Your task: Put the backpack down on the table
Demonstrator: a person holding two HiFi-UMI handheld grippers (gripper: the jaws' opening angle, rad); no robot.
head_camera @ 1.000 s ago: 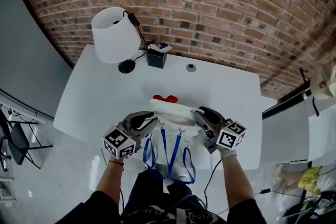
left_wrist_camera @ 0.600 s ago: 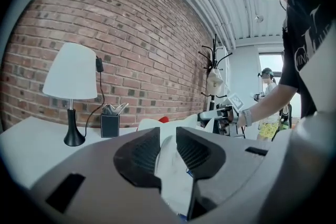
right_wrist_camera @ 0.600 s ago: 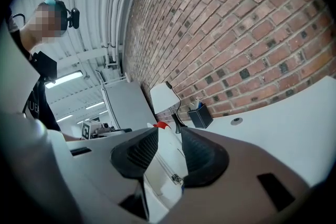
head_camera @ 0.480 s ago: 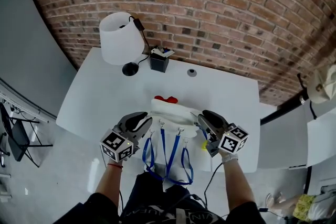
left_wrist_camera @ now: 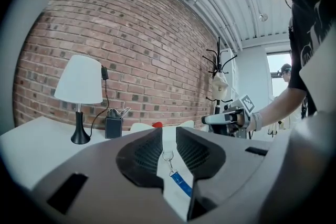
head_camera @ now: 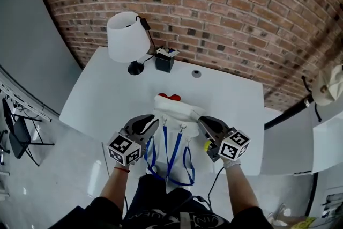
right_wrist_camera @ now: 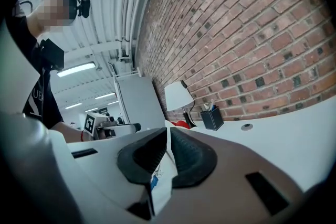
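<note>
Left tool [head_camera: 152, 124]: jaws close together, clamped on a fold of the white backpack [head_camera: 174, 110] at its left side. A metal clip [left_wrist_camera: 168, 156] and a blue strap [left_wrist_camera: 179, 182] show in the narrow gap between the pads.
Right tool [head_camera: 202, 125]: jaws closing, with a thin fold of the same white fabric pinched between the pads at the backpack's right side.
Backpack, place: at the middle of the bench's [head_camera: 107, 99] near edge, between the two tools. Whether it rests on the bench or hangs just above it cannot be told.
Backpack, look: soft, white and slumped. A red part [head_camera: 171, 97] sits on its far side.
Straps: blue, fastened by small metal clips, hanging in loops below the near edge.
Far edge of bench: a white-shaded lamp [head_camera: 127, 37] by the far-left corner, with a dark box [head_camera: 165, 60] just beside it.
</note>
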